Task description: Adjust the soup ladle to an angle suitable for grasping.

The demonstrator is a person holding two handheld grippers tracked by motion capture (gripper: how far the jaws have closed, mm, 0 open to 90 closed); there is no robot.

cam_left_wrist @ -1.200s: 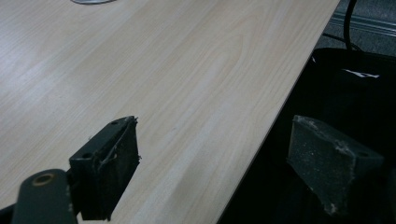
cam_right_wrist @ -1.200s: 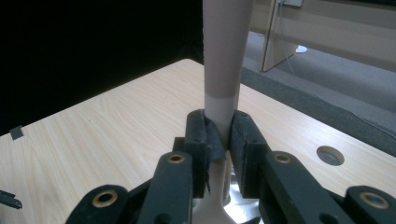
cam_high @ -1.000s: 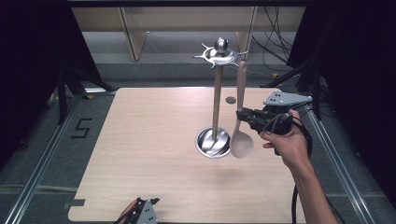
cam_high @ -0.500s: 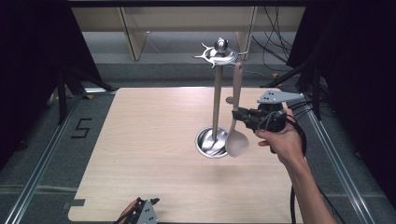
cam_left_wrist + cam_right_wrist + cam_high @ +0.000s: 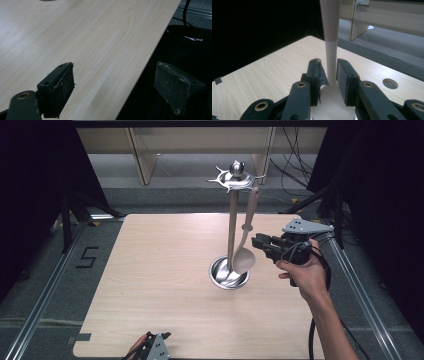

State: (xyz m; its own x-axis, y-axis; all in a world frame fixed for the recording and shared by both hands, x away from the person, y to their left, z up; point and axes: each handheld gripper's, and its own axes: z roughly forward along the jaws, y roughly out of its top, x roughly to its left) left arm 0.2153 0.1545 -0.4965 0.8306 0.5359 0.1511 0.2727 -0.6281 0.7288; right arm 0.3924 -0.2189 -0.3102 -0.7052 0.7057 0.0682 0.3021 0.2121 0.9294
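Even overhead light, table [image 5: 165,285] bright, surroundings black. Glare on metal stand [image 5: 232,175]. Both gripper views soft, near jaws blurred, dim.

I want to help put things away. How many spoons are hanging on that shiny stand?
1. The spoon hangs from the top of the stand, its bowl low beside the pole, with the right gripper at its handle.

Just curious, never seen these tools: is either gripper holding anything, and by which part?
The right gripper grips the spoon at its neck, just above the bowl. The left gripper holds nothing.
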